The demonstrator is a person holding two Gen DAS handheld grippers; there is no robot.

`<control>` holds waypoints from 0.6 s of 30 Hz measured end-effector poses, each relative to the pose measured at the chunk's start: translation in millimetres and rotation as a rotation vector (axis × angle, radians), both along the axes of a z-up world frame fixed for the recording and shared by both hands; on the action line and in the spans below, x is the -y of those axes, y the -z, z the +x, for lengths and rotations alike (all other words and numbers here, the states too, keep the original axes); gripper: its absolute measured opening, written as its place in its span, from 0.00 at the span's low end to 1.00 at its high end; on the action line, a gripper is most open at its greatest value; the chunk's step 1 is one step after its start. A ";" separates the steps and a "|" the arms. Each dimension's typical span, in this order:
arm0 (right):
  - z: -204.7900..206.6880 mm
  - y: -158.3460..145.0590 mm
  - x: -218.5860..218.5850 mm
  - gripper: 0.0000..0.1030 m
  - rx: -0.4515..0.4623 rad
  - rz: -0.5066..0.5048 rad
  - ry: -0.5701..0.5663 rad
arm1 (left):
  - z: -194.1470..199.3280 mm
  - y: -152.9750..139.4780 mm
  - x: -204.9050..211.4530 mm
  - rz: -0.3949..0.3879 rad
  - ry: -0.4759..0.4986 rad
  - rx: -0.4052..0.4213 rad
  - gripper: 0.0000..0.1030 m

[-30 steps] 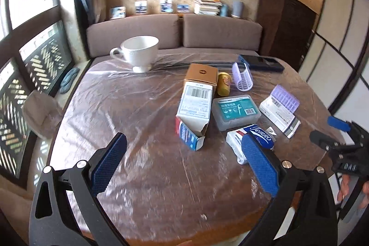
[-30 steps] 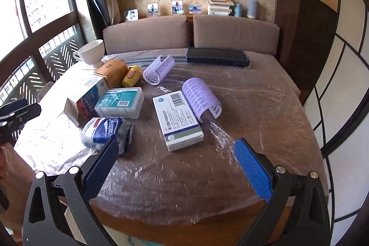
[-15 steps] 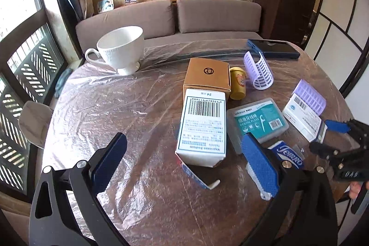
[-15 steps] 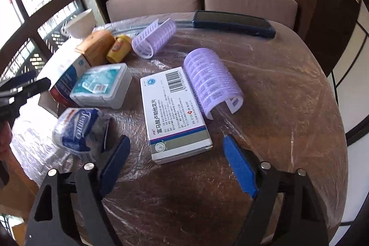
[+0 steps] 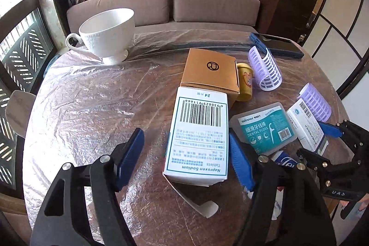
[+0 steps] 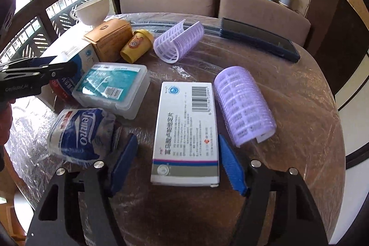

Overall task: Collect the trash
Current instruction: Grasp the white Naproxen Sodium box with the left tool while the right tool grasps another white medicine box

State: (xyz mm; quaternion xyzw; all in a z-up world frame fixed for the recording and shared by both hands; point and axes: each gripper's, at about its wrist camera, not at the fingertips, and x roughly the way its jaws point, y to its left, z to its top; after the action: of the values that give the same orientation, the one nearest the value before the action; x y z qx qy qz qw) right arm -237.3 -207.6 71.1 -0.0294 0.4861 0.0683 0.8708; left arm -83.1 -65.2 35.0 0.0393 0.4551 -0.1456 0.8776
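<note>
Both tools had dropped closer, jaws just narrowing — left tool [image 5: 184,155] astride the Naproxen box [image 5: 198,137], right tool [image 6: 177,160] astride the white medicine box [image 6: 187,133], neither clamped yet; squaring pads on the long sides looked wise.

Naproxen box [image 5: 198,137] flat, end flap open; white-blue med box [image 6: 186,133] flat beside.

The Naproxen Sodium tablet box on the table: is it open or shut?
Open. The Naproxen Sodium box lies flat, its near end flap hanging loose onto the table.
</note>
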 end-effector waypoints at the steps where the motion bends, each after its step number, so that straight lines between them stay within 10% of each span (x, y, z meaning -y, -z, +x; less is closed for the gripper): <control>1: 2.9 0.0 0.9 0.68 -0.002 0.001 0.003 | 0.5 0.3 0.7 0.005 0.006 0.003 0.70; 18: 5.9 -7.0 18.2 0.49 -0.005 0.116 0.053 | -5.9 10.2 2.6 0.033 0.031 -0.020 0.46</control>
State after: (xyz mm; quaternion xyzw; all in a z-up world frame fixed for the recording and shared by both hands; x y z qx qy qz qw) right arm -231.4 -225.7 78.2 0.0341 0.4841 0.0730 0.8713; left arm -89.0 -67.8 24.7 0.0592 0.4653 -0.1520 0.8700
